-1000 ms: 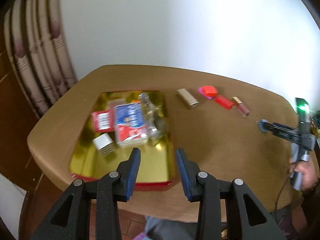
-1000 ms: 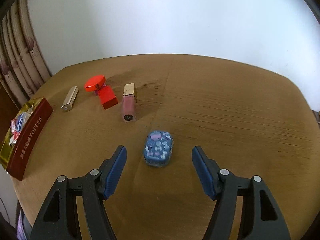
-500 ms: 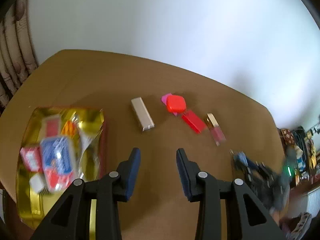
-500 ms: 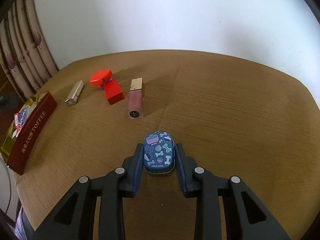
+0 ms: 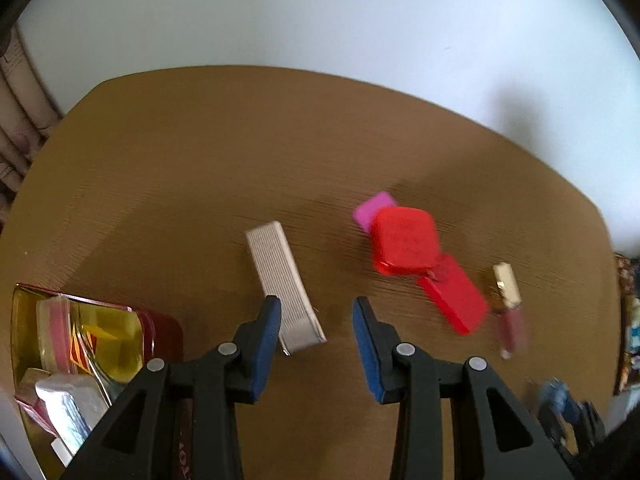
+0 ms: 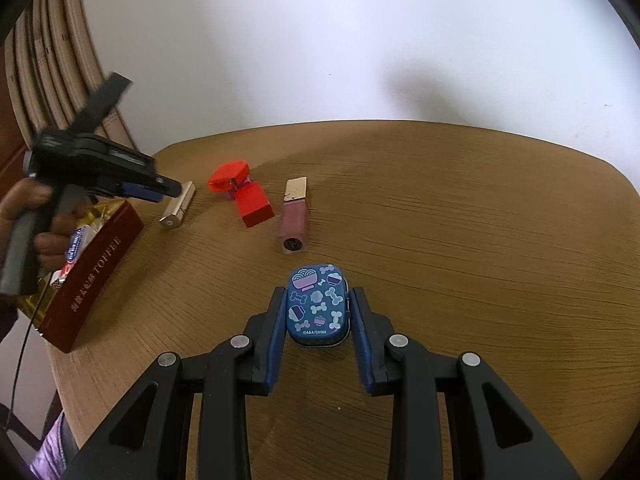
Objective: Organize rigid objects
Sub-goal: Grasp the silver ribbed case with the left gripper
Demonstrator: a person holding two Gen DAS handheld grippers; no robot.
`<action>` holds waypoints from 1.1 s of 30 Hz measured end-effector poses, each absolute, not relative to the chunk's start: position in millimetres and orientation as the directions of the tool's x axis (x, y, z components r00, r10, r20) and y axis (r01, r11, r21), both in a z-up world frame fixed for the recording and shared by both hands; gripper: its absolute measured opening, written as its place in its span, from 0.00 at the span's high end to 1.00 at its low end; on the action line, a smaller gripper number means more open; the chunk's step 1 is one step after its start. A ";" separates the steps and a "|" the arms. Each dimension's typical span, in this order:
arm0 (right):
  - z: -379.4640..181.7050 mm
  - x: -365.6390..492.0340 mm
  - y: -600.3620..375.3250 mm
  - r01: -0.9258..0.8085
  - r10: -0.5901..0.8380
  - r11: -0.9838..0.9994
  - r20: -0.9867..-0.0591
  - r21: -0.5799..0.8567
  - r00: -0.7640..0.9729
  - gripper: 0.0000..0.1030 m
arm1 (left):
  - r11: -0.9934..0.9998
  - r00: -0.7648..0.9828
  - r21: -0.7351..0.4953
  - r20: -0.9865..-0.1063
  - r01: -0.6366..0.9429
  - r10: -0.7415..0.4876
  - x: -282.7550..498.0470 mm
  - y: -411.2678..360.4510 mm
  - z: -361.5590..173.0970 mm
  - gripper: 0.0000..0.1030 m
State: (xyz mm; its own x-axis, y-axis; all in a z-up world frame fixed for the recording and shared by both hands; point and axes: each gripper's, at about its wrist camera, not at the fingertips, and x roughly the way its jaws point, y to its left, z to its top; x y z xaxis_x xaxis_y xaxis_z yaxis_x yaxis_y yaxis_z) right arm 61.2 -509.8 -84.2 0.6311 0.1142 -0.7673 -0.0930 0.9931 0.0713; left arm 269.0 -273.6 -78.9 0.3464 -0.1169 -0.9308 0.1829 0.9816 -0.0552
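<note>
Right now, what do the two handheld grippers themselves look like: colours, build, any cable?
Both are black plastic. The right gripper and left gripper each have two triangular cut-out arms, silver round rivets and blue pads inside the fingers. Seen from the right wrist view, the left gripper has a grey handle, and a thin black cable hangs below it.
</note>
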 end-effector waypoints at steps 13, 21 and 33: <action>-83.2 59.6 -514.7 -0.107 0.162 0.987 -0.756 0.123 0.634 0.72 | 0.987 0.356 0.076 -0.934 0.138 0.022 280.3 -287.9 -99.9 0.56; -83.2 60.7 -514.0 -0.107 0.165 0.986 -0.758 0.126 0.631 0.72 | 0.994 0.312 -0.035 -0.948 0.099 -0.065 285.0 -273.8 -105.9 0.56; -86.4 63.4 -512.3 -0.095 0.151 0.989 -0.779 0.118 0.609 0.70 | 0.991 0.365 -0.068 -0.925 0.118 -0.107 290.7 -265.5 -111.9 0.71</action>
State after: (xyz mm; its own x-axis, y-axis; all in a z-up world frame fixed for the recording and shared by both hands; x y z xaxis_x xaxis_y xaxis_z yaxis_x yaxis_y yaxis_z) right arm 63.4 -512.3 -86.4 0.6085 0.1512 -0.7790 -0.0946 0.9885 0.1180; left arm 290.7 -265.5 -111.9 0.3650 -0.1072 -0.9248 0.1176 0.9907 -0.0684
